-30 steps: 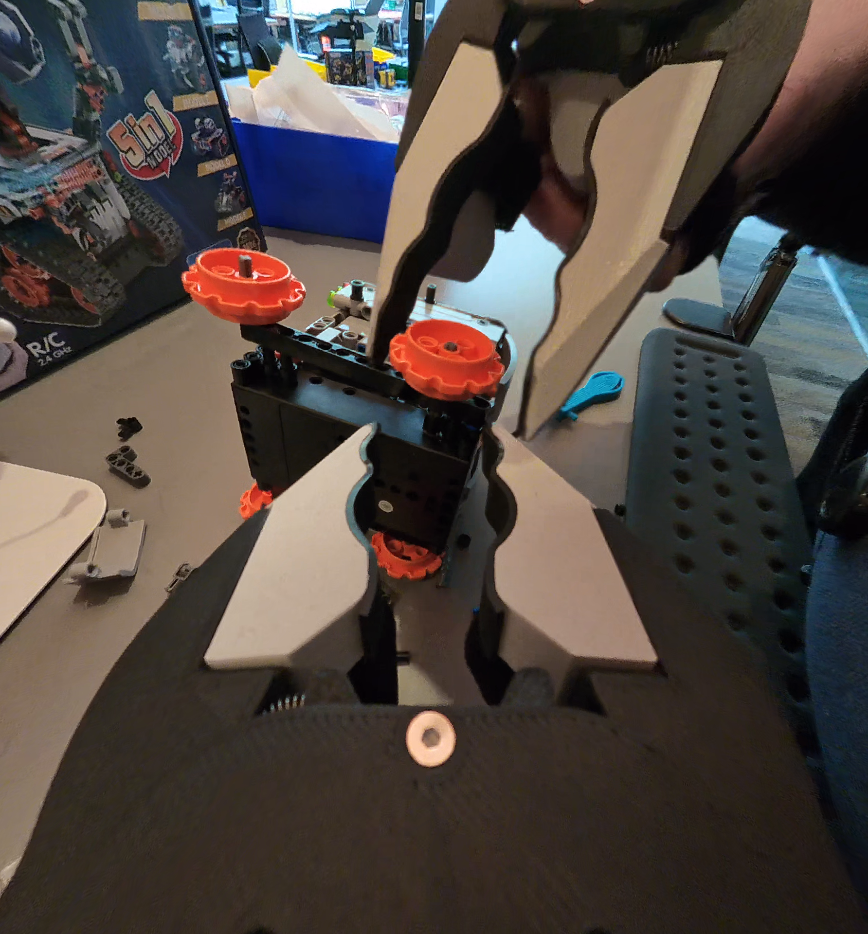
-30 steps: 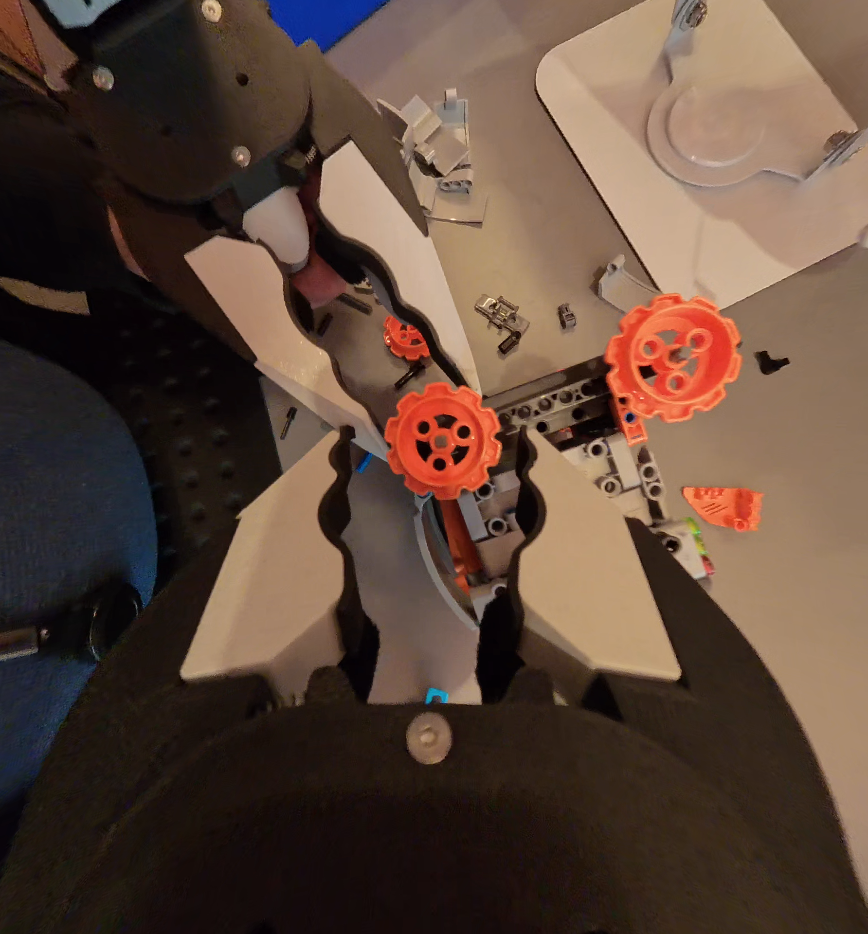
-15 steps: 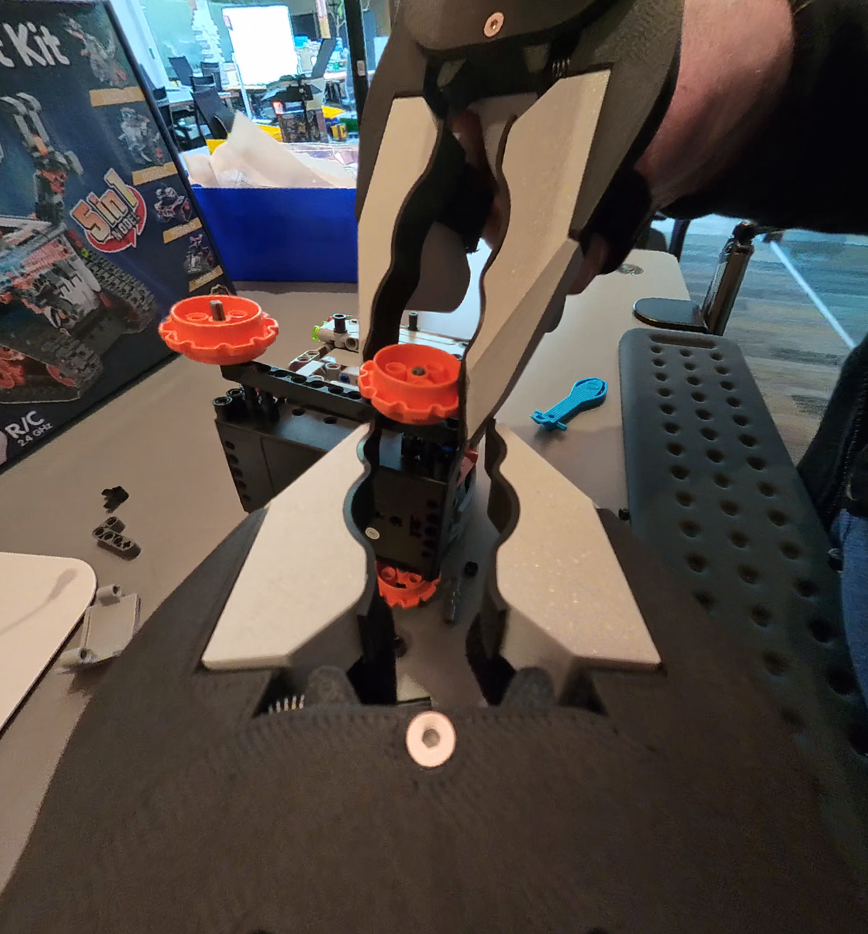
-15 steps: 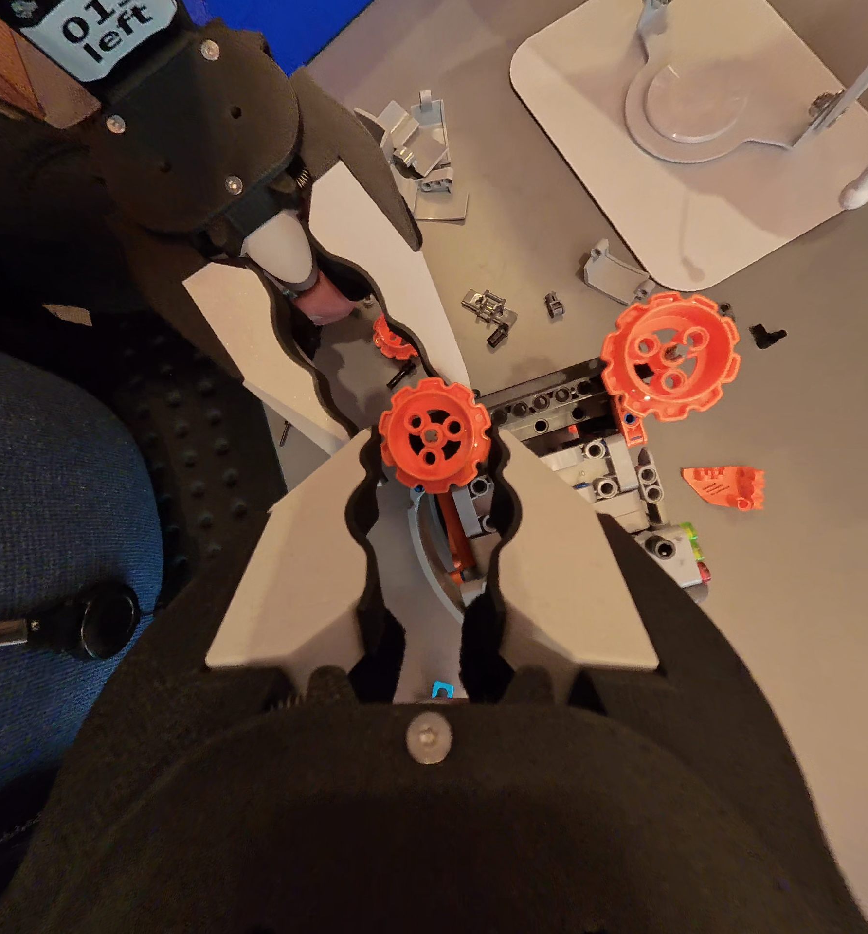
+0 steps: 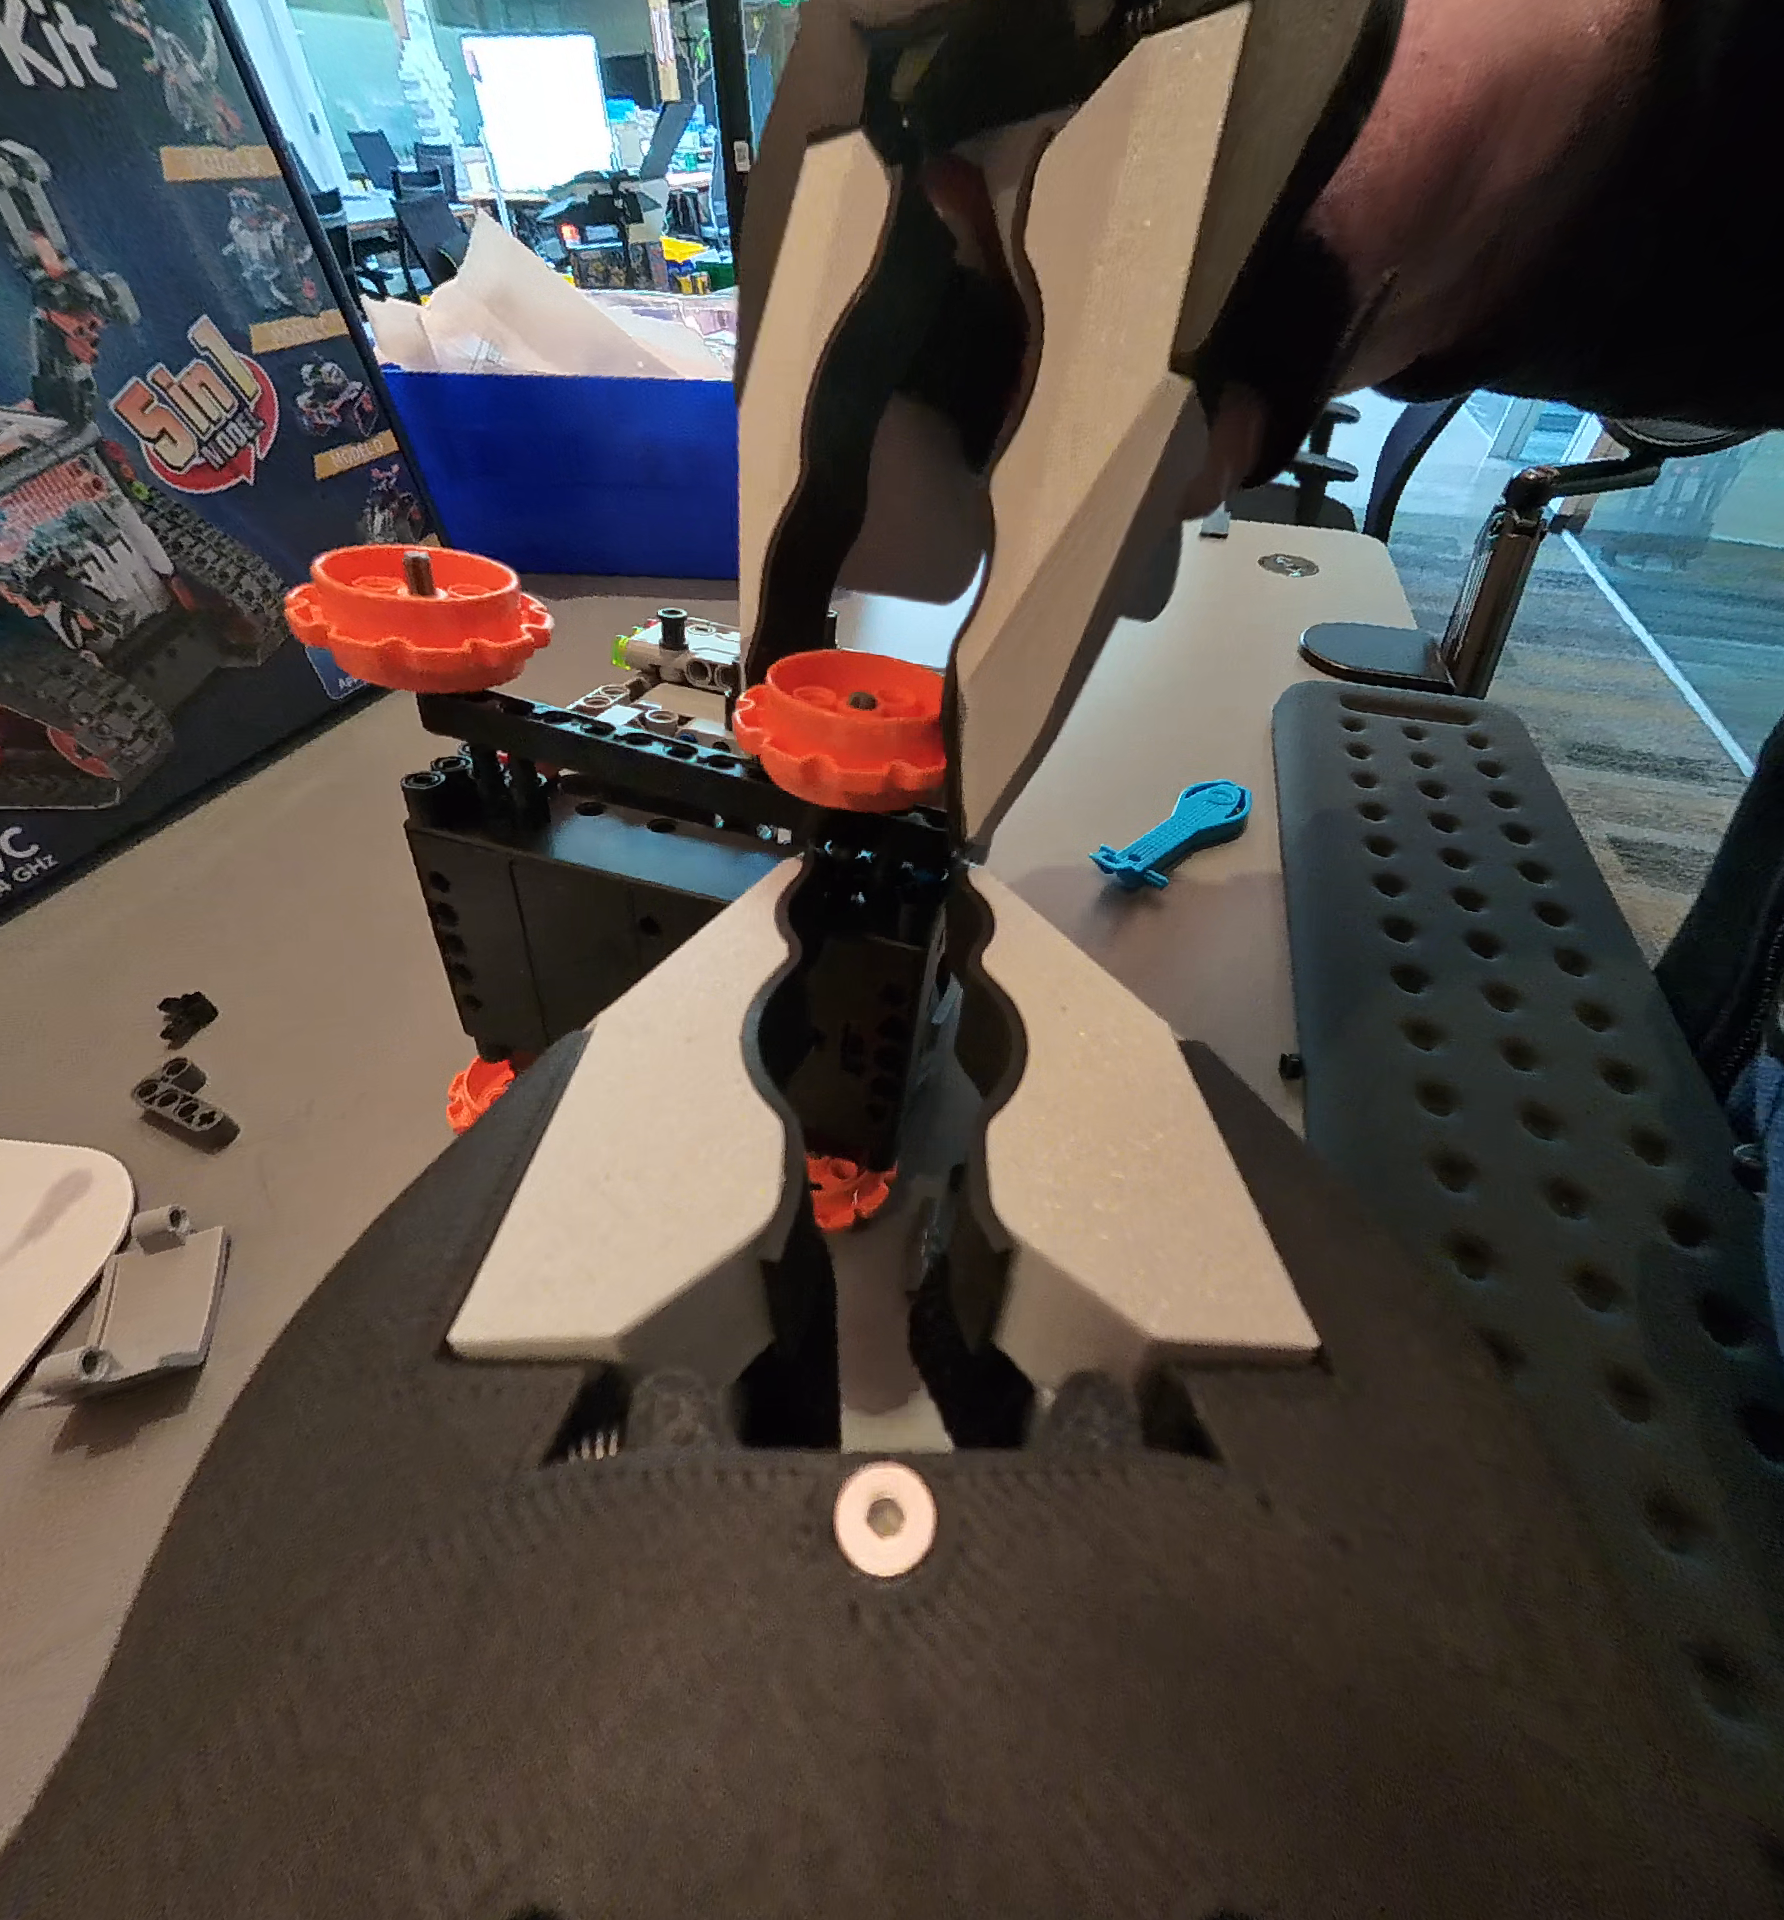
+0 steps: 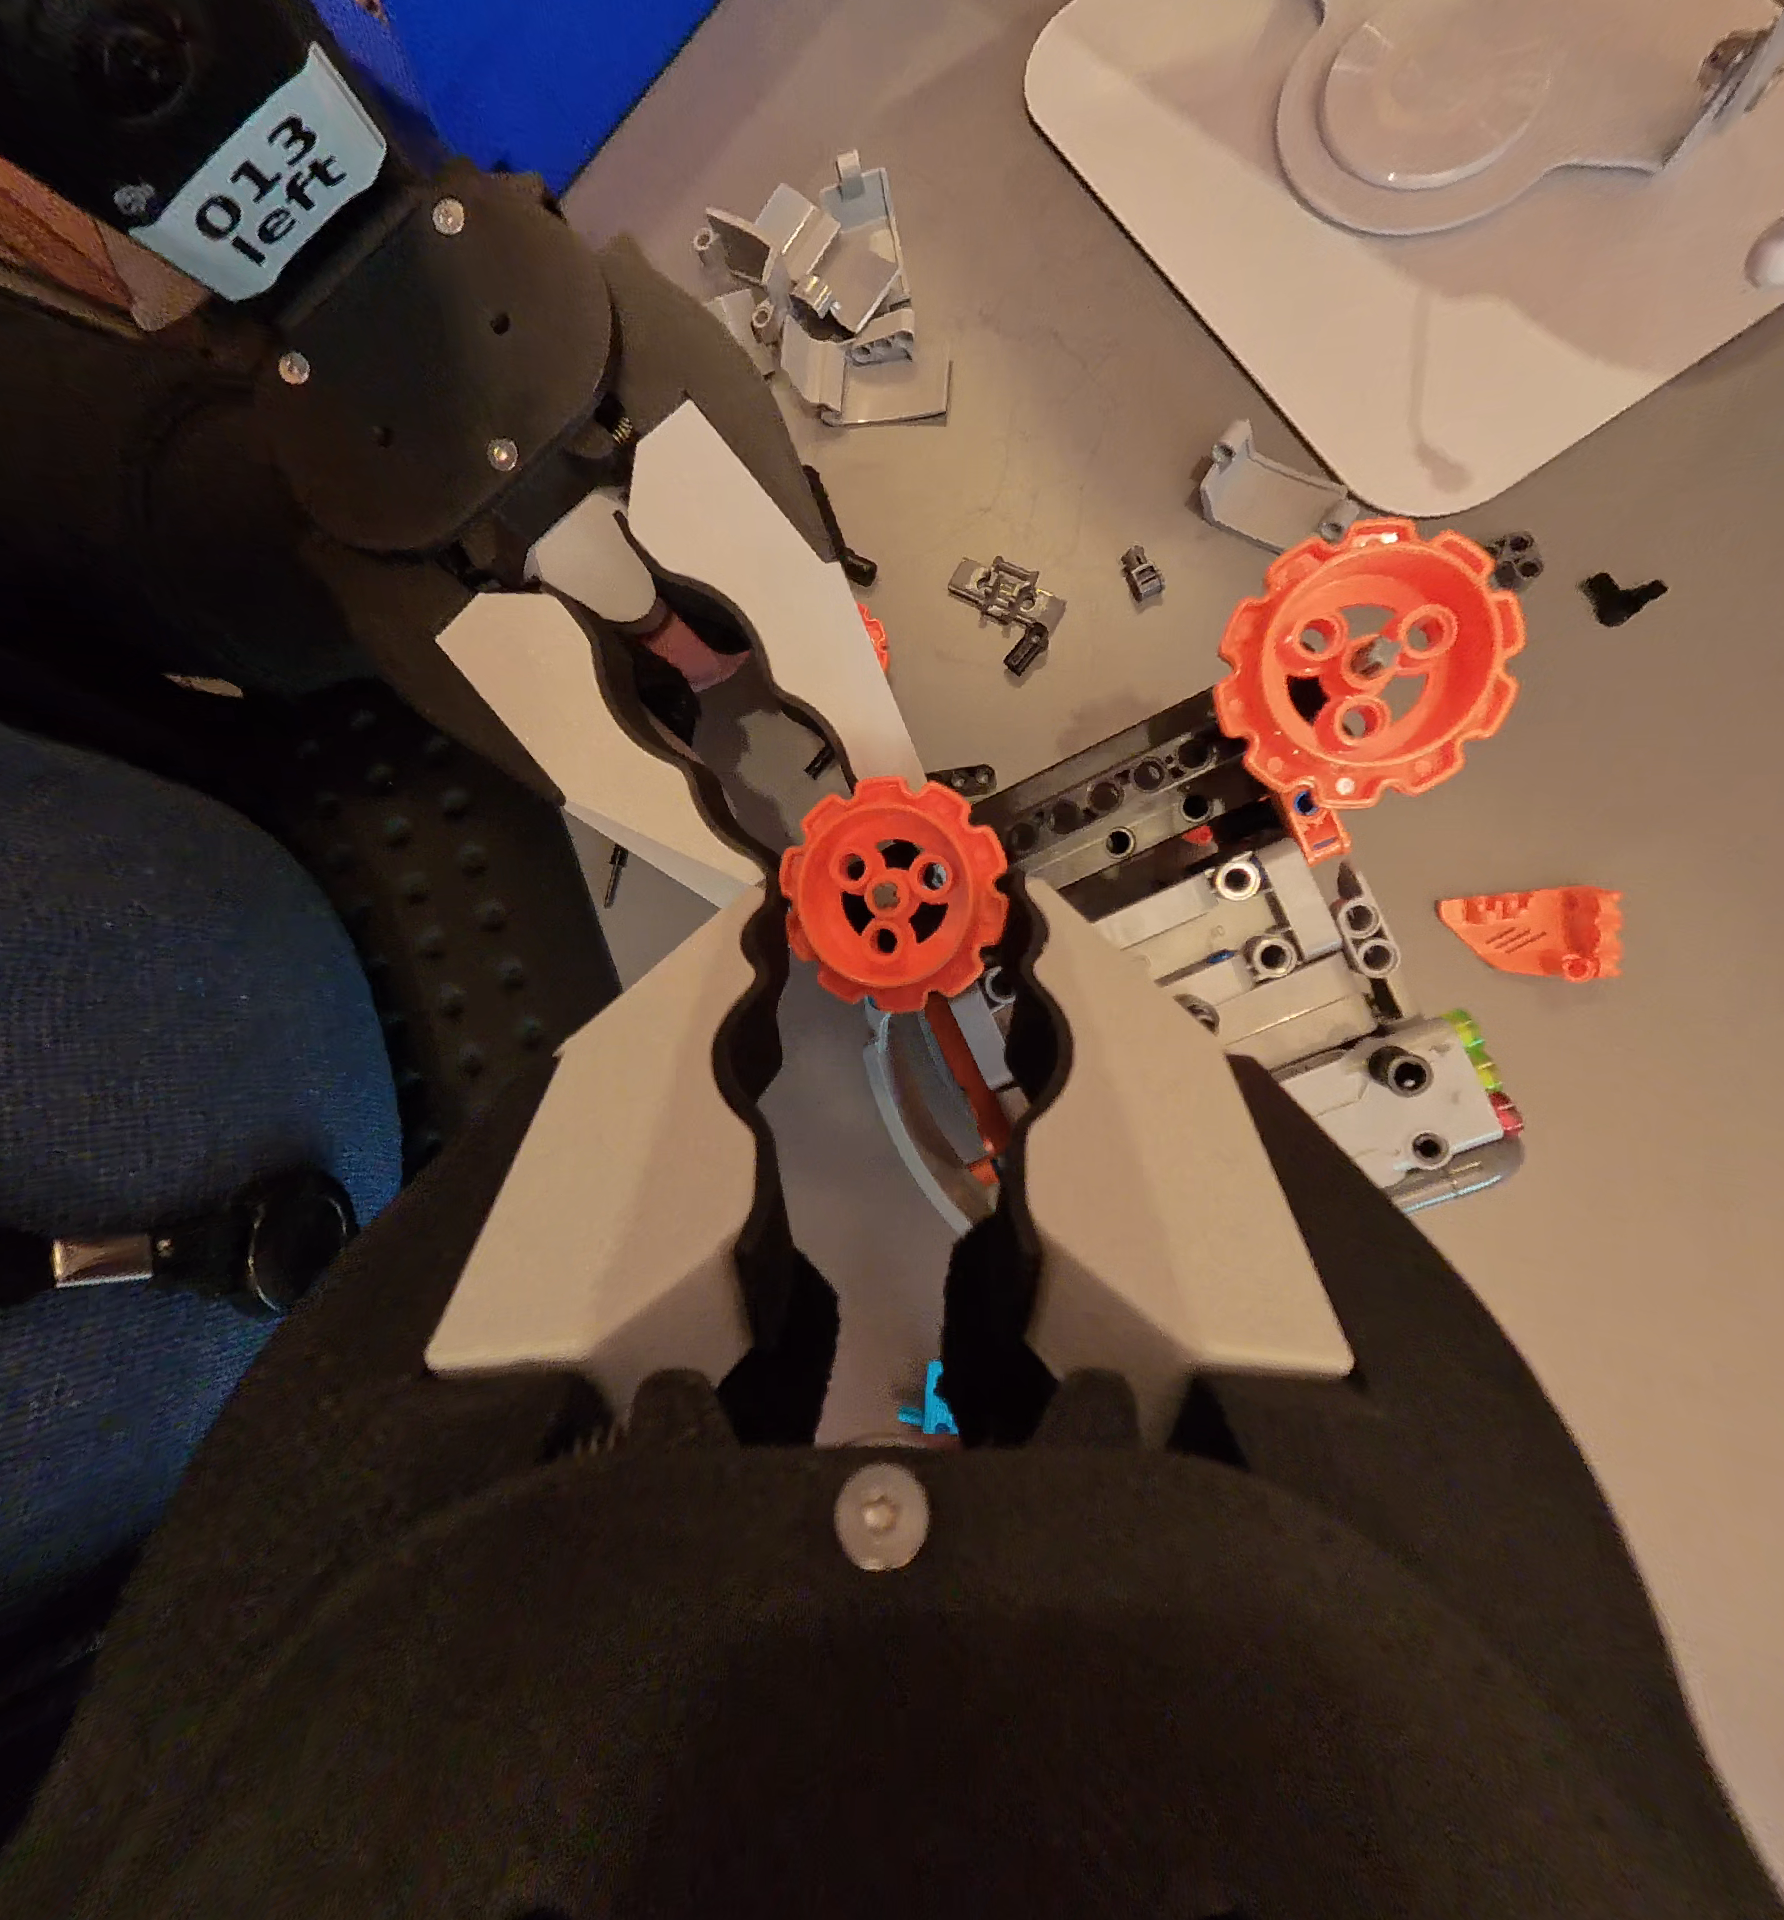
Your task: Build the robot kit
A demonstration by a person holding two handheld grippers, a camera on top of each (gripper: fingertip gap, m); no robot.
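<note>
**Grippers meet at the smaller orange wheel**

Wheel point(image 6: 893, 894), orange and toothed, sits clamped between the right gripper's point(image 6: 893, 904) fingertips, its axle upright atop the black block model point(image 5: 576, 883) on the grey table point(image 5: 275, 935). The left gripper point(image 5: 872, 883) clasps the model's black body just below. A black beam point(image 6: 1106, 805) runs to the larger wheel point(image 6: 1371, 665). A printed kit box point(image 5: 109, 468) stands behind; a label point(image 6: 259, 187) marks the left gripper.

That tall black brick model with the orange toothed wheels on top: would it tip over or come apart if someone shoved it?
The black brick model stands tall on a narrow base, so a high push could probably tip it. It looks rigid, but being snapped together, the near orange toothed wheel might pop off its axle. Plastic is likely light.
</note>
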